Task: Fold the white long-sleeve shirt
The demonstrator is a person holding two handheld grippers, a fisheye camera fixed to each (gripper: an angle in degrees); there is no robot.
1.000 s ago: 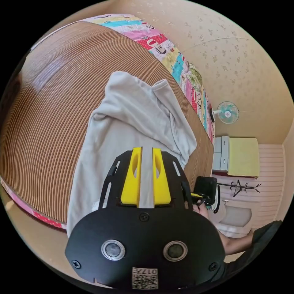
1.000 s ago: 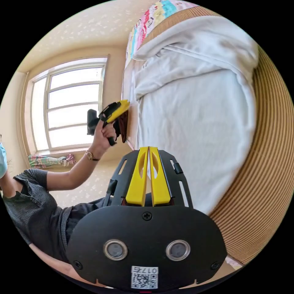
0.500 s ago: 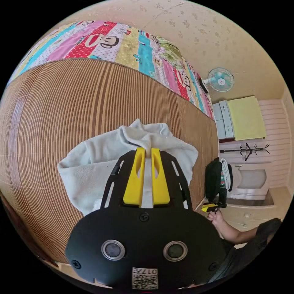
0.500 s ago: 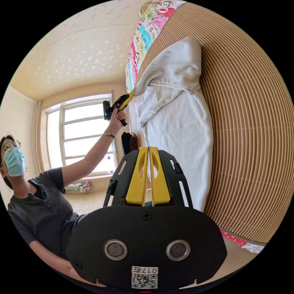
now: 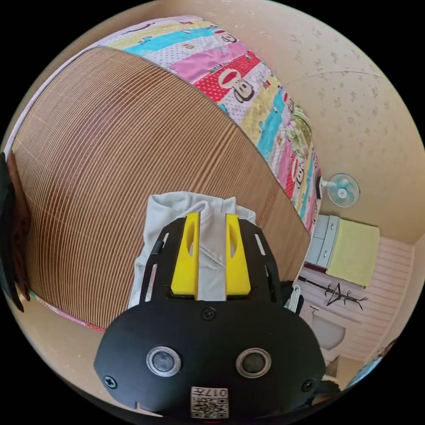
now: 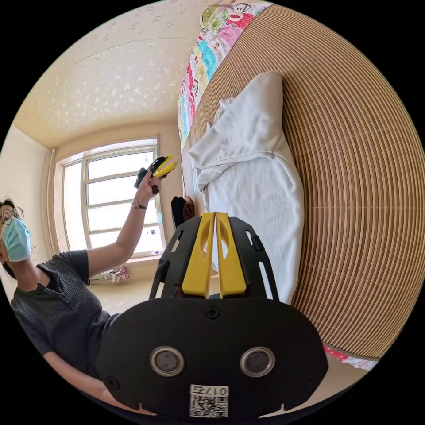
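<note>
- Left gripper (image 5: 210, 216) – jaws spread, held off the folded white shirt (image 6: 252, 177) on the striped mat (image 6: 354, 177); raised arm, bent at the elbow.
- Right gripper (image 6: 214, 214) – jaws pressed together, nothing visibly pinched, at the shirt's near edge.

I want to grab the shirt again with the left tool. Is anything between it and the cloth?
Nothing visible. The open left tool is right over the white long-sleeve shirt, which lies on the brown ribbed bamboo mat.
</note>
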